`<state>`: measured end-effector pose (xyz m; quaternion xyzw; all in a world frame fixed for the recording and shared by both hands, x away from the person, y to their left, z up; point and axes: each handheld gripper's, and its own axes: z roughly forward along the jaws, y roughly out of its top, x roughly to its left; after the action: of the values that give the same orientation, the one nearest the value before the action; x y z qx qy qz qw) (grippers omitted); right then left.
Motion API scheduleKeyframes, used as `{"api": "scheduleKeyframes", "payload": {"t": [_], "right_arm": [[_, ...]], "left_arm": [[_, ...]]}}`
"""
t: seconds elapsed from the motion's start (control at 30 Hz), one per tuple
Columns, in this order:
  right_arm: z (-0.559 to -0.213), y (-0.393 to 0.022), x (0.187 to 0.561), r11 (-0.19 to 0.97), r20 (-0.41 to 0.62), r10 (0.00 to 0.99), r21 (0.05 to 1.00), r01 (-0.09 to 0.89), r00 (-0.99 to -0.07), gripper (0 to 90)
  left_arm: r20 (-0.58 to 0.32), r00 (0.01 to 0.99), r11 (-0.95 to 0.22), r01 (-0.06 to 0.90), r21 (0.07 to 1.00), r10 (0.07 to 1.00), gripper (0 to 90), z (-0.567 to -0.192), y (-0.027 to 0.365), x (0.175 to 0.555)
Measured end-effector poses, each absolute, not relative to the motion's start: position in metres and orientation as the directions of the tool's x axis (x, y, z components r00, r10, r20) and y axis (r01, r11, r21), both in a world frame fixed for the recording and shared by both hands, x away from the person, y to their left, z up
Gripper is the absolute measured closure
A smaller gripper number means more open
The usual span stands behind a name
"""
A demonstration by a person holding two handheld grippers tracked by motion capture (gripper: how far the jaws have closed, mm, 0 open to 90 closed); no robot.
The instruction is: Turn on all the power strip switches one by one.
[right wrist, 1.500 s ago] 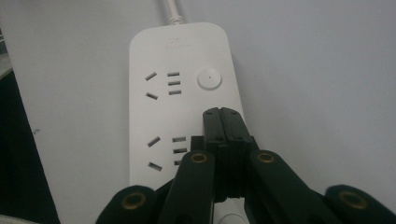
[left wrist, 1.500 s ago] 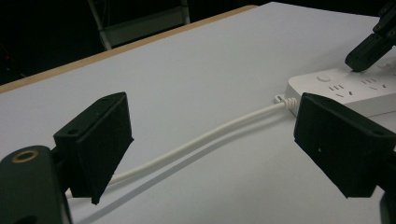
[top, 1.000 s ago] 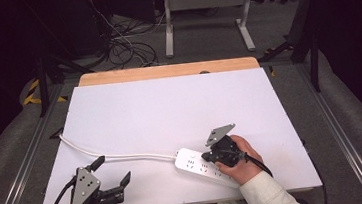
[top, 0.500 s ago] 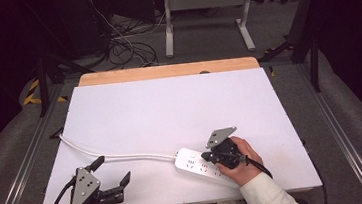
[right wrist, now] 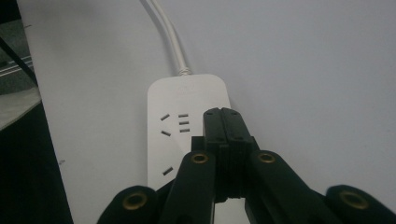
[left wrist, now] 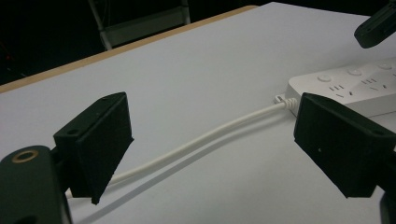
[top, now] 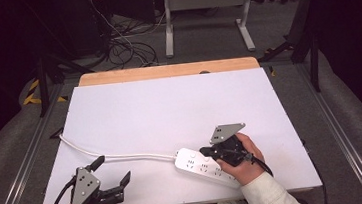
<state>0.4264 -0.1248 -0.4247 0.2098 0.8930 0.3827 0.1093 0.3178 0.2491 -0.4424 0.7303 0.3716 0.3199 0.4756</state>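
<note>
- So we've got a white power strip (top: 203,166) lying flat on the white tabletop (top: 169,108), lower middle of the high view, a bit right of center.
- Its white cord (top: 119,156) runs off its left end, curving up to the tabletop's left edge.
- Our right tool (top: 208,152) is over the strip's far side, jaws pressed together with nothing between them; in the right gripper view they sit just over the strip (right wrist: 187,126), near the sockets. Can't tell if they touch it.
- Our left tool (top: 111,173) is at lower left, jaws wide apart, empty.
- In the left gripper view the cord (left wrist: 201,140) runs across between those jaws to the strip (left wrist: 355,88) at upper right.
</note>
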Motion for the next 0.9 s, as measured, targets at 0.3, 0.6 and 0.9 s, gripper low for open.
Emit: {"api": "scheduleKeyframes", "payload": {"t": [0.3, 0.6, 0.9], "right_arm": [[-0.423, -0.112, 0.431, 0.626, -0.031, 0.442, 0.727, 0.283, -0.897, 90.0], [-0.433, -0.096, 0.443, 0.643, -0.006, 0.425, 0.706, 0.297, -0.905, 90.0], [-0.44, -0.091, 0.447, 0.658, -0.004, 0.43, 0.687, 0.31, -0.903, 90.0]], "left_arm": [[0.117, 0.518, -0.275, 0.239, 0.931, 0.847, 11.6, -0.442, 0.25, 0.318], [0.11, 0.517, -0.268, 0.242, 0.932, 0.849, 11.7, -0.443, 0.249, 0.318], [0.121, 0.519, -0.278, 0.237, 0.931, 0.846, 11.6, -0.442, 0.25, 0.318]]}}
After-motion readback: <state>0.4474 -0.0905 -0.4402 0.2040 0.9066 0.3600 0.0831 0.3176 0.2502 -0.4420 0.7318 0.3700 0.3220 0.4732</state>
